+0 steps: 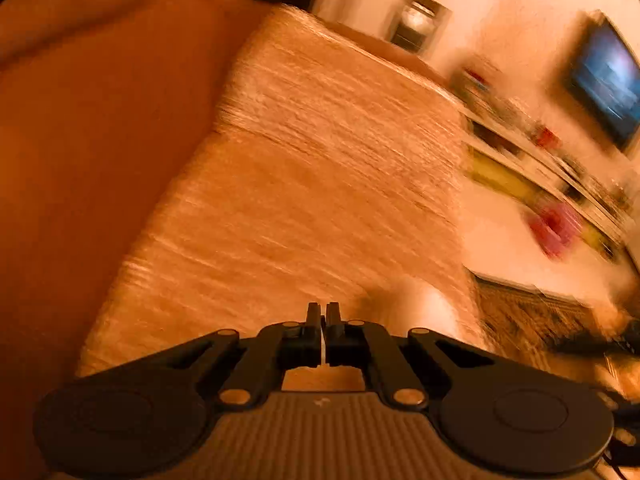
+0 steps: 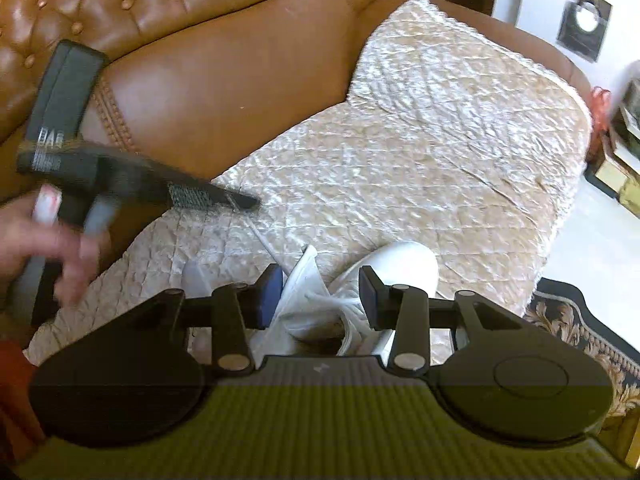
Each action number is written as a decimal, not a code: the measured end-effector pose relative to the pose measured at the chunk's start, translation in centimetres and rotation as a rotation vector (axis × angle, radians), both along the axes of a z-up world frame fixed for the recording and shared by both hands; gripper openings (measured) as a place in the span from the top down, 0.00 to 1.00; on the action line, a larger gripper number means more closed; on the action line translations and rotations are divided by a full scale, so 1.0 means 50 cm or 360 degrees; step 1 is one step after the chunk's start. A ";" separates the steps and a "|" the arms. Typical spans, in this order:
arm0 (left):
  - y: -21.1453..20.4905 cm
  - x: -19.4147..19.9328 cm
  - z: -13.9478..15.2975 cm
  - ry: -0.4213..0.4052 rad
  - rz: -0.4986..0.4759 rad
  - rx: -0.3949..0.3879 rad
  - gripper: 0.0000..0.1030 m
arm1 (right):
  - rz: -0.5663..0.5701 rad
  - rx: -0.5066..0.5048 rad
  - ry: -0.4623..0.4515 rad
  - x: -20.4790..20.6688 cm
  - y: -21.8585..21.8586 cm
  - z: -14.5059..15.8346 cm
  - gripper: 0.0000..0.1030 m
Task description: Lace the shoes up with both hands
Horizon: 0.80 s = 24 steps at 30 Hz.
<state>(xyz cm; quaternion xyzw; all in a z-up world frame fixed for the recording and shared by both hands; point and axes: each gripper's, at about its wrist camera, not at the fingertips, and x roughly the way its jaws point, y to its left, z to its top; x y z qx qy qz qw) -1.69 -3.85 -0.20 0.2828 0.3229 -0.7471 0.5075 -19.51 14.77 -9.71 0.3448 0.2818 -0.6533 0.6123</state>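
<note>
A white shoe (image 2: 404, 260) lies on a quilted cream cover (image 2: 440, 140) over a brown leather sofa. Its tongue (image 2: 300, 284) stands up between the fingers of my right gripper (image 2: 322, 296), which is open right above the shoe opening. My left gripper (image 2: 244, 202), held by a hand at the left, is shut on a white lace (image 2: 266, 242) that runs taut from the shoe up to its tips. In the blurred left wrist view the left gripper (image 1: 323, 314) is shut with a thin white strip of lace (image 1: 322, 344) between its pads; the shoe is out of that view.
The brown tufted sofa back (image 2: 180, 40) rises behind the cover. A dark patterned rug (image 2: 580, 320) and pale floor lie to the right. Shelves (image 1: 540, 160) and a wall screen (image 1: 608, 80) stand beyond the sofa.
</note>
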 end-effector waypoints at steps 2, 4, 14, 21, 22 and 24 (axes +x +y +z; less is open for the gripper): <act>-0.023 0.045 0.010 -0.0081 0.0142 -0.0092 1.00 | -0.0024 -0.0006 -0.0008 -0.007 0.010 -0.001 0.53; -0.046 0.115 0.032 -0.0186 0.0313 -0.0177 1.00 | -0.0038 -0.0012 -0.0006 -0.010 0.019 -0.001 0.52; -0.047 0.216 0.076 -0.0303 0.0472 -0.0215 1.00 | -0.0051 -0.0045 0.0000 -0.012 0.028 -0.006 0.50; -0.042 -0.045 -0.009 0.0247 -0.0386 0.0147 0.93 | -0.0024 -0.0055 -0.0001 -0.009 0.031 -0.007 0.50; -0.039 -0.082 -0.018 0.0284 -0.0517 0.0181 0.89 | -0.0027 -0.0057 -0.0003 -0.009 0.032 -0.006 0.50; -0.033 -0.151 -0.032 0.0279 -0.0737 0.0235 0.85 | -0.0042 -0.0060 -0.0014 -0.010 0.035 -0.006 0.48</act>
